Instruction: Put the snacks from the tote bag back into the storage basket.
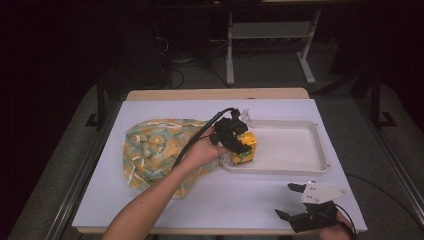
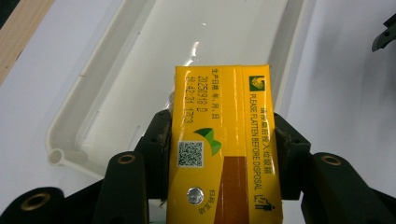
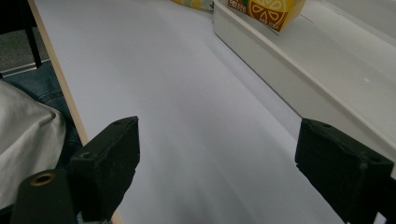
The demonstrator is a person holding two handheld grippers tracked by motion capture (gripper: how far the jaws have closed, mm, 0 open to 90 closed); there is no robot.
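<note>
A yellow drink carton (image 1: 246,148) with printed text and a foil straw hole (image 2: 223,140) is clamped between the jaws of my left gripper (image 1: 235,142). It hangs over the left end of the white tray (image 1: 292,167). In the left gripper view both pads press on the carton's sides, with the tray (image 2: 93,107) beneath. My right gripper (image 1: 295,201) rests at the table's near right edge, jaws wide apart with nothing between them (image 3: 217,163). The carton's orange-slice face (image 3: 266,11) shows at the top of the right gripper view, at the tray's edge (image 3: 261,46).
A yellow and green patterned cloth bag (image 1: 155,147) lies crumpled on the white table cover (image 1: 225,195), left of the tray. The person's lap (image 3: 28,126) sits beyond the near table edge. Dark floor, cables and table legs lie behind.
</note>
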